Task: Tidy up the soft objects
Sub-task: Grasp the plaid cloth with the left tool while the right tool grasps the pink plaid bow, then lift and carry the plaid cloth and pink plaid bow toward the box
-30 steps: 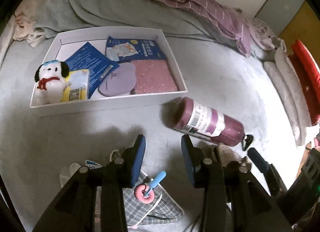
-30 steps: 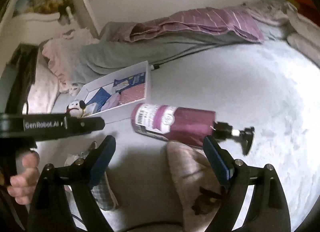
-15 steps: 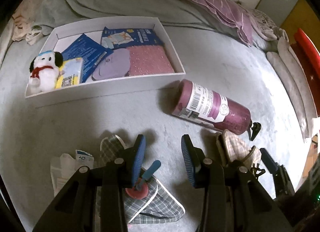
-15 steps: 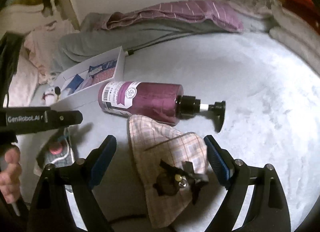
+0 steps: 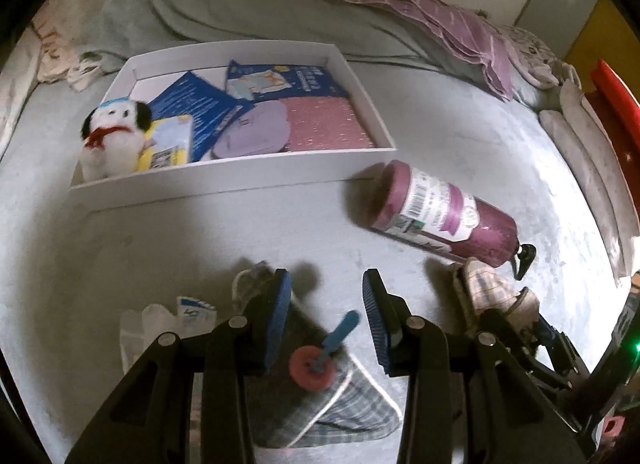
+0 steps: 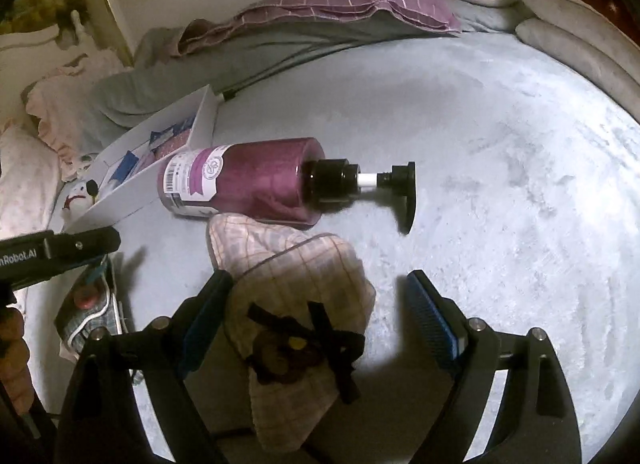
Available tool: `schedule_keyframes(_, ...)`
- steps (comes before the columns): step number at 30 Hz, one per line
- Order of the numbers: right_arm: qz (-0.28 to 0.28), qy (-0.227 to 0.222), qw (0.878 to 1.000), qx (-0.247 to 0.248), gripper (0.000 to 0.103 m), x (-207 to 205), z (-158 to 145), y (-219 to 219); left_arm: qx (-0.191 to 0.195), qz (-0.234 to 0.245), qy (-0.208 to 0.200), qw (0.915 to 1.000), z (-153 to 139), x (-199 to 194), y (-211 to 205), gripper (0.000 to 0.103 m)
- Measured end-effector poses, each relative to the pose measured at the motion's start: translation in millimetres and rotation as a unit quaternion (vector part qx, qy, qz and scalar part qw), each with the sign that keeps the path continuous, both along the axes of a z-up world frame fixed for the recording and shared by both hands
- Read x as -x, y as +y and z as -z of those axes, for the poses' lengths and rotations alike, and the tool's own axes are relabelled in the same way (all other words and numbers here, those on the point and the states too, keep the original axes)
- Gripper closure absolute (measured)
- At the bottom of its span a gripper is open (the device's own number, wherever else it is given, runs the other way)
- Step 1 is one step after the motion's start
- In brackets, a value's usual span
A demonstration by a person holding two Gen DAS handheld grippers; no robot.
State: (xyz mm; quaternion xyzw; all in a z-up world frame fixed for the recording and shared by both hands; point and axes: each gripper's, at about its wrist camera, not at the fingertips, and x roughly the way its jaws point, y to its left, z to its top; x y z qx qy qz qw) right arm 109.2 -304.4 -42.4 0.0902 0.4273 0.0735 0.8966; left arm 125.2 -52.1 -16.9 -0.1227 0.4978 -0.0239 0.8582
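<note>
A pink plaid slipper [image 6: 288, 264] with a dark bow lies on the grey bed between the fingers of my right gripper [image 6: 320, 304]. Its jaws are closing; the left pad is at the slipper's edge and the right pad stands clear of it. My left gripper [image 5: 326, 296] hovers open over a grey plaid slipper [image 5: 344, 404] that carries a pink ring with a blue stick. Nothing sits between its pads. Beyond both is a white box [image 5: 224, 180] holding a plush dog [image 5: 112, 136], blue packets, a lilac pouch and a pink pad.
A purple pump bottle [image 6: 248, 184] lies on its side just beyond the pink slipper, near the box's corner. A white plastic packet [image 5: 160, 324] lies left of the grey slipper. A grey blanket [image 5: 240, 12] and a purple striped cloth [image 6: 352, 0] bunch along the far side.
My right gripper has come down and forward over the pink slipper, which now sits between its fingers, and its jaws have narrowed slightly. The left gripper has barely moved.
</note>
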Motion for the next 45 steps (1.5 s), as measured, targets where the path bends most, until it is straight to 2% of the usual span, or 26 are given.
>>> schedule_keyframes(2,-0.013,-0.006,1.0,0.006,0.022,2.4,-0.3,5.3,0.007,-0.016,-0.001,0.9999,0.7,4.7,7.1,0.066)
schedule_keyframes(4,-0.03,-0.007,0.999,0.011,0.024,3.4,-0.3,11.9,0.005,-0.023,0.002,0.9997,2.7,9.7,10.3,0.056)
schedule_keyframes(5,-0.034,-0.007,0.999,0.016,0.024,3.9,0.1,14.7,0.0,-0.024,0.005,0.9997,3.9,10.7,9.3,0.054)
schedule_keyframes(9,-0.033,-0.009,0.999,0.028,0.03,4.4,0.5,18.4,-0.021,-0.025,0.025,0.9992,13.5,12.8,4.1,0.054)
schedule_keyframes(11,-0.027,-0.008,0.999,0.024,0.037,4.5,0.7,18.1,-0.021,-0.028,0.027,0.999,13.9,13.5,5.7,0.054)
schedule_keyframes(14,-0.028,-0.016,0.999,0.017,0.04,6.2,-2.5,16.2,-0.014,-0.039,0.023,0.9989,9.4,17.1,11.8,0.054)
schedule_keyframes(19,-0.059,-0.058,0.997,0.001,0.041,17.3,-20.5,22.8,-0.026,-0.048,0.023,0.9983,3.0,22.1,17.2,0.053)
schedule_keyframes(23,-0.083,-0.075,0.994,-0.009,0.041,18.4,-38.1,28.0,-0.017,-0.044,0.047,0.9978,11.0,21.7,18.6,0.05)
schedule_keyframes(26,-0.078,-0.088,0.993,-0.027,0.041,15.8,-49.1,26.7,0.007,-0.046,0.06,0.9971,18.2,20.2,19.5,0.05)
schedule_keyframes(28,-0.076,-0.088,0.993,-0.038,0.041,12.8,-51.1,25.6,0.024,-0.047,0.068,0.9963,20.7,19.2,20.4,0.062)
schedule_keyframes(31,-0.074,-0.078,0.993,-0.053,0.041,9.0,-49.6,23.7,0.02,-0.036,0.066,0.997,17.8,20.8,15.0,0.068)
schedule_keyframes(35,-0.073,-0.062,0.994,-0.061,0.041,5.8,-43.8,23.4,0.002,-0.03,0.061,0.9977,14.1,22.6,8.5,0.071)
schedule_keyframes(40,-0.074,-0.05,0.993,-0.07,0.041,4.0,-44.6,23.1,0.018,-0.028,0.057,0.9978,6.7,25.5,14.1,0.076)
schedule_keyframes(44,-0.084,-0.03,0.992,-0.091,0.041,-1.7,-44.2,25.7,0.011,-0.02,0.05,0.9985,-2.9,24.5,12.5,0.083)
schedule_keyframes(45,-0.089,-0.018,0.991,-0.1,0.041,-5.1,-43.9,27.9,0.002,-0.021,0.046,0.9987,-6.5,23.7,11.1,0.096)
